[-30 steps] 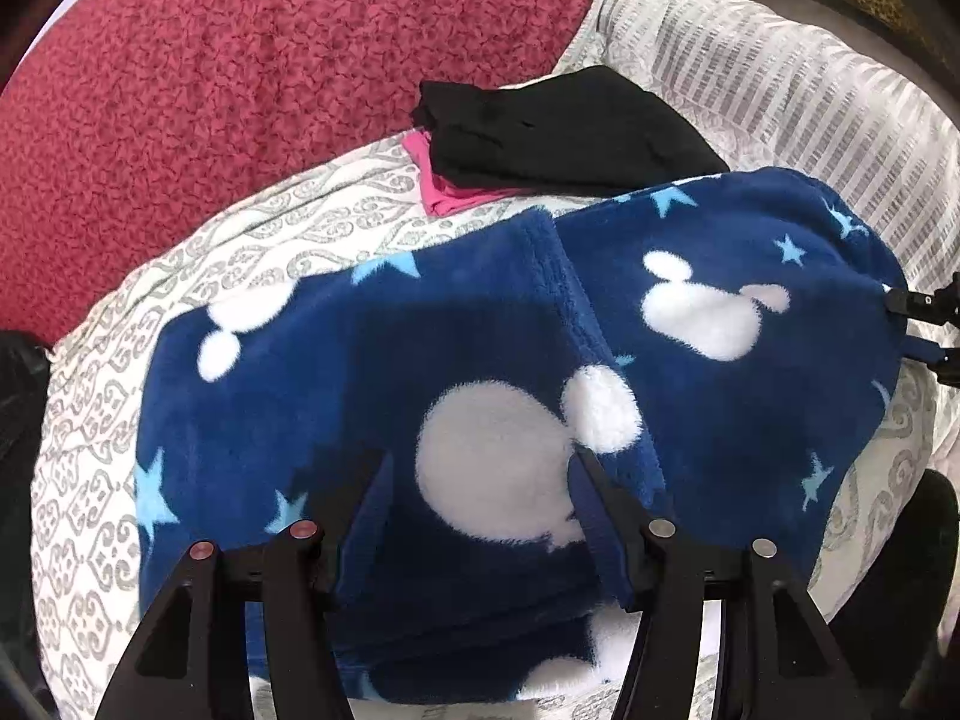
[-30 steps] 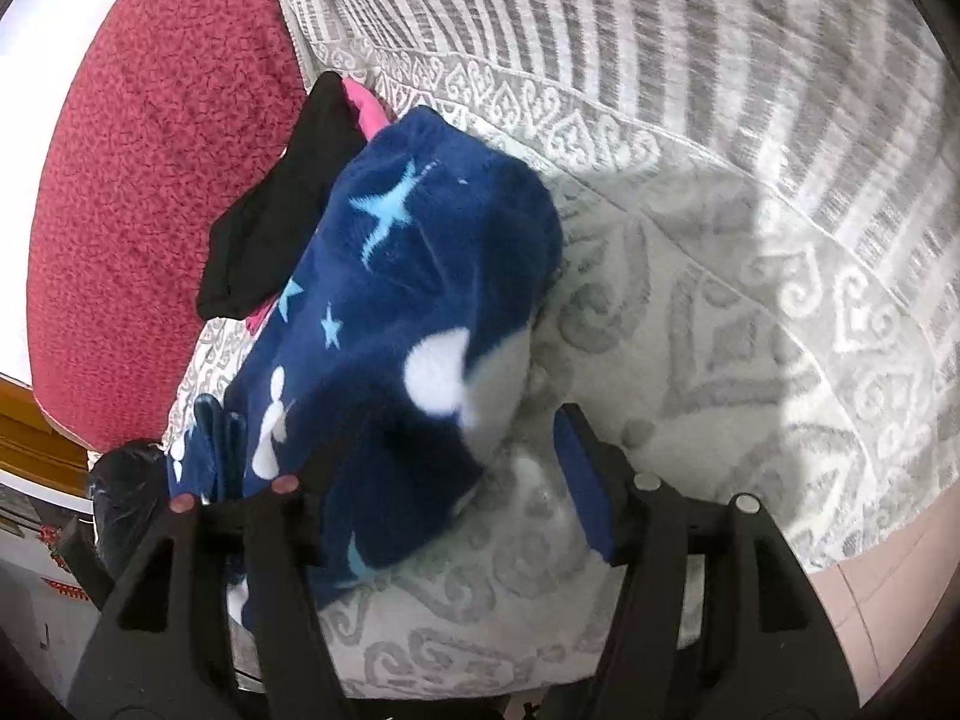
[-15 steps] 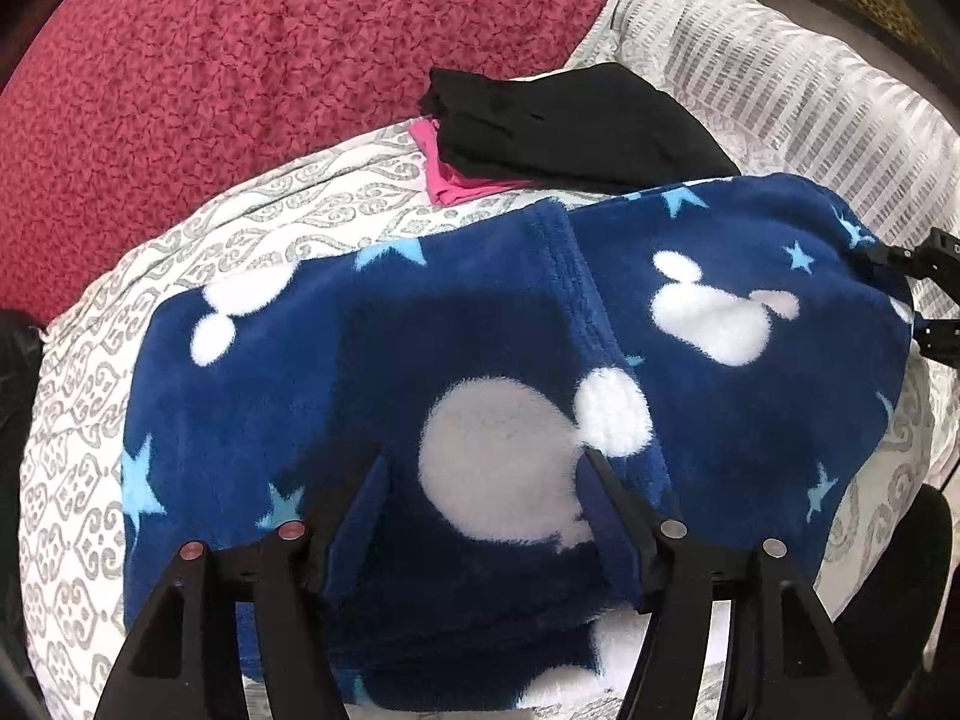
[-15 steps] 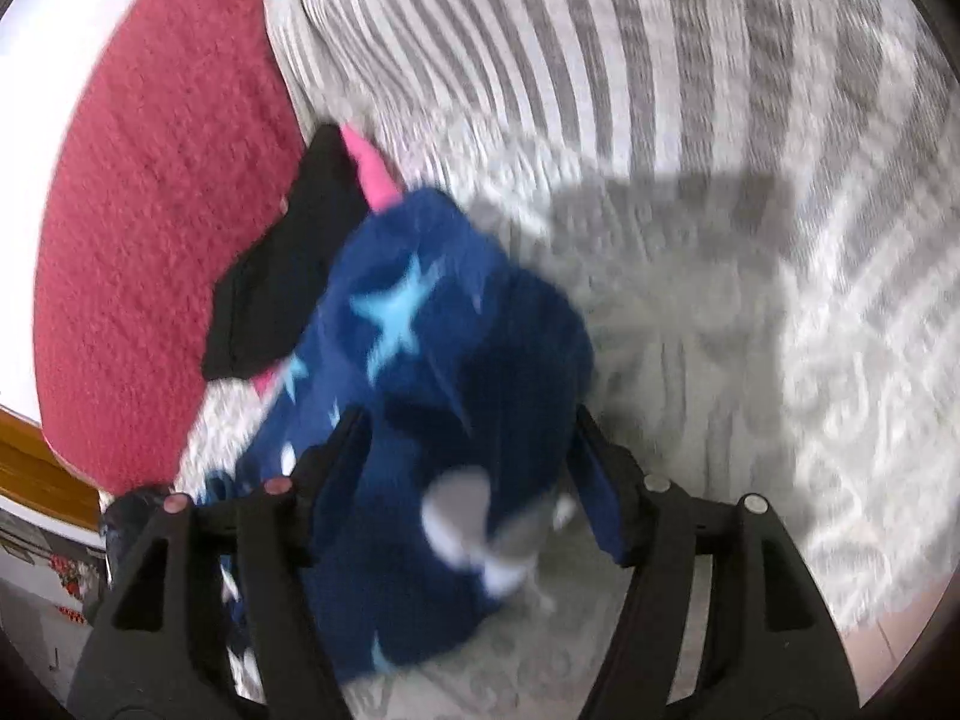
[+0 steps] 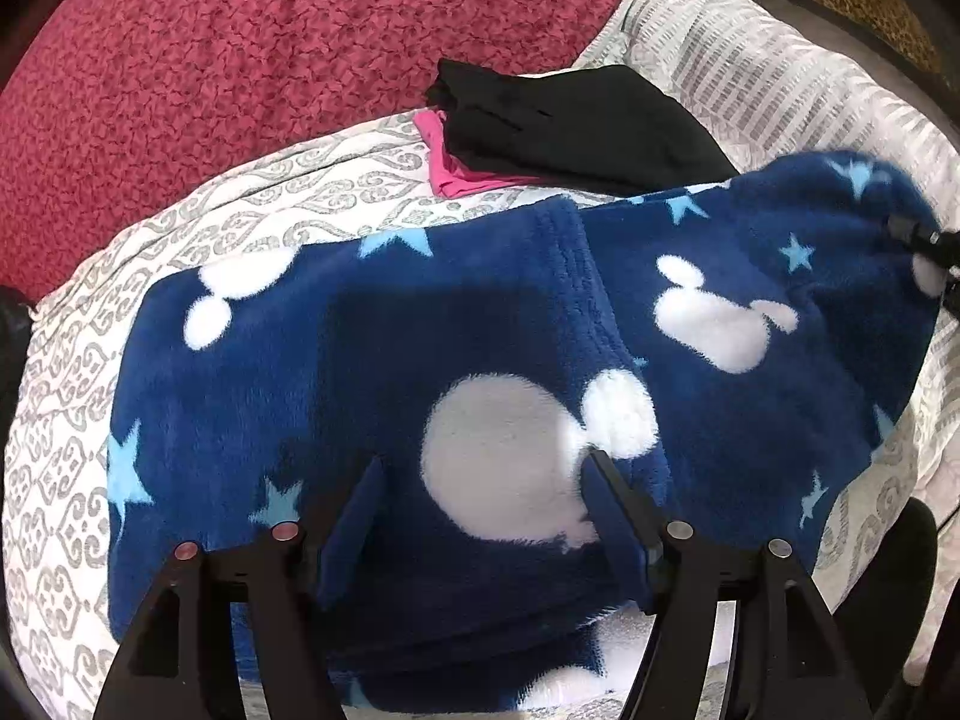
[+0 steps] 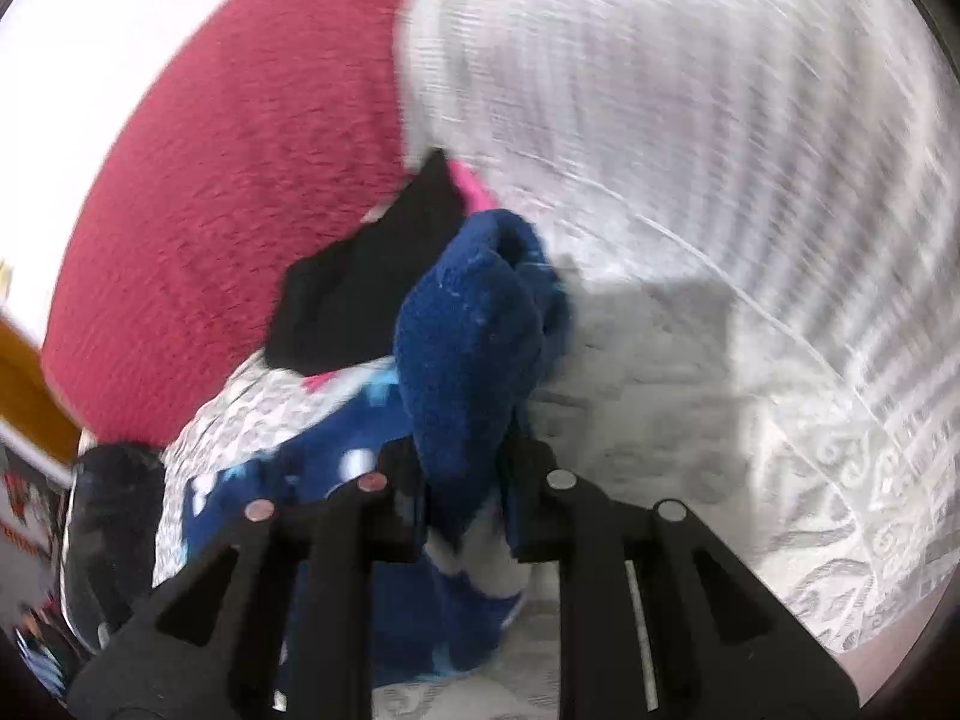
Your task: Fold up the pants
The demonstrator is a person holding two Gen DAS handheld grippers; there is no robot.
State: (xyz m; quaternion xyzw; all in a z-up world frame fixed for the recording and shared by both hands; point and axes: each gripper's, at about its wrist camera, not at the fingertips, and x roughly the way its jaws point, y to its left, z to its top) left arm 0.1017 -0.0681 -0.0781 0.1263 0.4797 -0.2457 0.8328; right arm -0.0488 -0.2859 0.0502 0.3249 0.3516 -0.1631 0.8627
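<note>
I have the dark blue fleece pants with white mouse heads and light blue stars (image 5: 492, 360) lying across the grey-patterned white bedcover (image 5: 66, 420), already doubled along their length. My right gripper (image 6: 465, 480) is closing on the far end of the pants, and a thick bunch of blue fleece stands up between its jaws, so I judge it is pinching the fabric. My left gripper (image 5: 480, 480) hovers over the near middle of the pants; its jaws are opening and they grasp nothing, with the big white patch between them. Behind the pants lies a folded black garment (image 5: 576, 126) on a folded pink one (image 5: 447, 165), near the red textured cushion (image 5: 270, 48). I think this step is the cross fold. Next I should carry the pinched end over toward the other end, while the left gripper presses at the fold line.
</note>
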